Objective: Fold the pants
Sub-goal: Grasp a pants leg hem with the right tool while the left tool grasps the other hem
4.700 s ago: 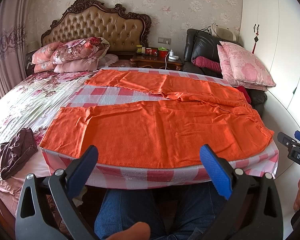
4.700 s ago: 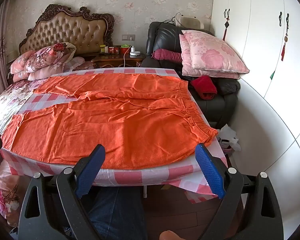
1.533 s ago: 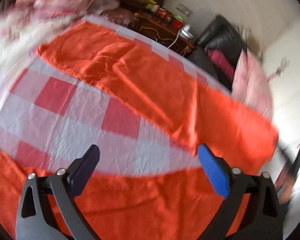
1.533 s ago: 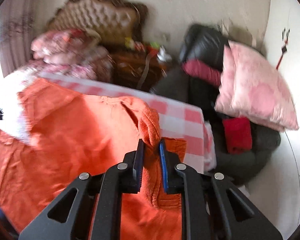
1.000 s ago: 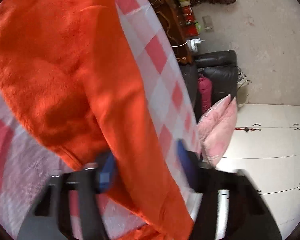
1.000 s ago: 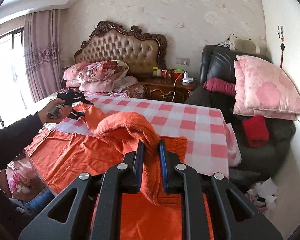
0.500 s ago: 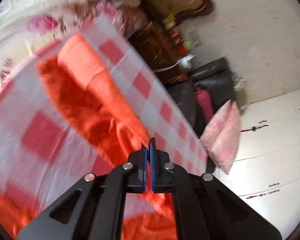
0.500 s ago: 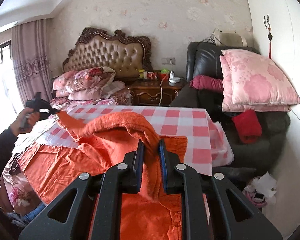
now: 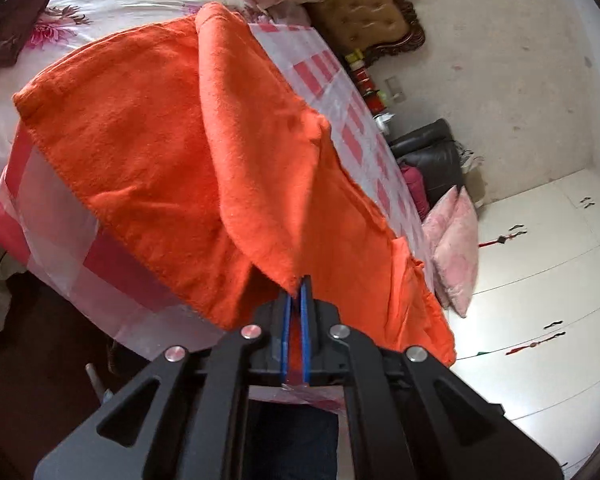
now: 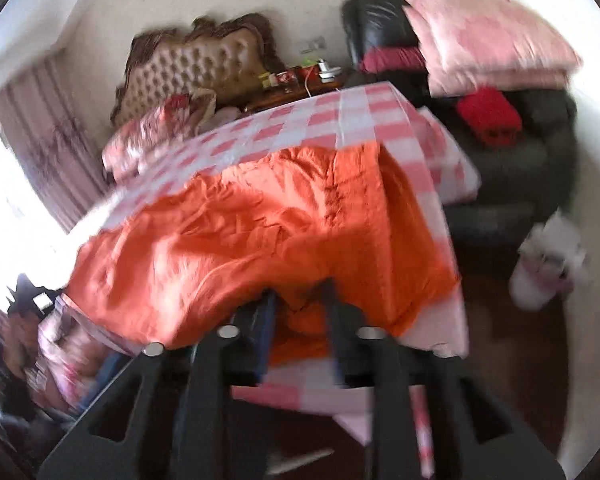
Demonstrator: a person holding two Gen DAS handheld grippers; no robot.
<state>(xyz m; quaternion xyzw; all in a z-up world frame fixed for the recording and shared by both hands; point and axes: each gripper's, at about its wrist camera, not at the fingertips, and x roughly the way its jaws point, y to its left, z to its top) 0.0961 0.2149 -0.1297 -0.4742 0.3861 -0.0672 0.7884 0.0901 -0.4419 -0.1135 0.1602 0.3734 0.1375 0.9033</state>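
Meanwhile, our left claw (image 9: 295, 286), low centre, pinched a hem of the orange pants (image 9: 172, 128), which lay doubled over the checked bed cover (image 9: 100, 260); our right claw (image 10: 300, 300) looked slightly parted around bunched cloth.

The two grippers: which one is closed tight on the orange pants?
The left gripper: its blue pads pinch an edge of the orange pants. The right gripper has its jaws apart, the cloth loose between them.

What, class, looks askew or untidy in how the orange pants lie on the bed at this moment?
The orange pants lie rumpled and crooked: the folded-over leg does not line up with the one beneath, and cloth hangs past the edge of the checked sheet. The left gripper pinches one corner.
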